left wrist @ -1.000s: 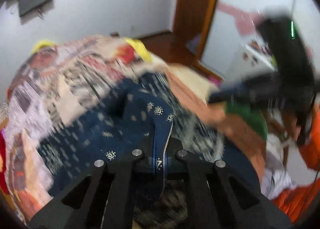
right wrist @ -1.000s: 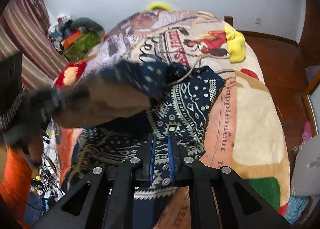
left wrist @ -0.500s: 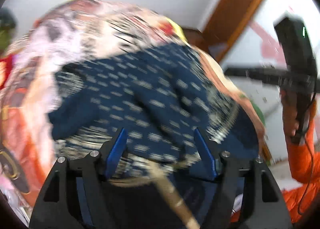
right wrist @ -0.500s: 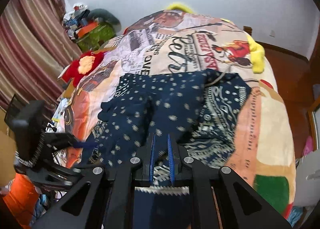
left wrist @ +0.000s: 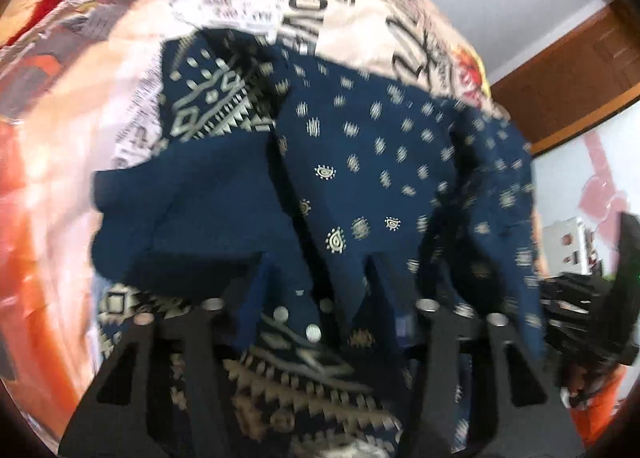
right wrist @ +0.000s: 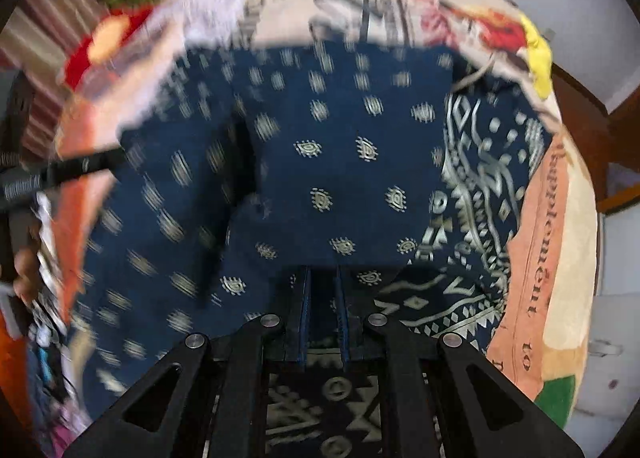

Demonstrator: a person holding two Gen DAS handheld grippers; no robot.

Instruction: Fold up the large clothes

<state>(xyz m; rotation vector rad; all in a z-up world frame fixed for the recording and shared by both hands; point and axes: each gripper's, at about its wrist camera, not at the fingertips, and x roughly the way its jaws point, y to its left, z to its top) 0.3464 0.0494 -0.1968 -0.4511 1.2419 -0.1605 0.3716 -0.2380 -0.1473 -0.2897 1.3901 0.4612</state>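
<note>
In the left wrist view, the left claw (left wrist: 316, 282) stands nearest, its two blue fingers (left wrist: 256, 282) spread wide apart, with the navy garment (left wrist: 360, 162) draped across the gap and over their tips; the claw is open and clamps nothing. Below the fingers lies the garment's border of pale geometric bands, and beyond them a flap of dotted navy cloth rises in folds. At the right edge of this view the other handheld tool shows as a dark blurred shape.

In the right wrist view, the right claw (right wrist: 323, 290) has its blue fingers (right wrist: 305, 298) drawn close with only a narrow slot between them, and navy cloth sits in that slot: it is gripping the navy garment (right wrist: 344, 162) at a near edge. Just past the tips, a folded panel with small pale motifs lies flat, and the wide patterned border runs along its right side.

The garment is spread on the bed, on top of a printed bedspread (right wrist: 540, 242) with lettering and orange, cream and green patches. Farther off, a yellow cloth (right wrist: 538, 54) lies at the bedspread's far right edge, a red plush item (right wrist: 100, 46) at the far left. A pale wall and brown wood trim (left wrist: 568, 74) close the scene.
</note>
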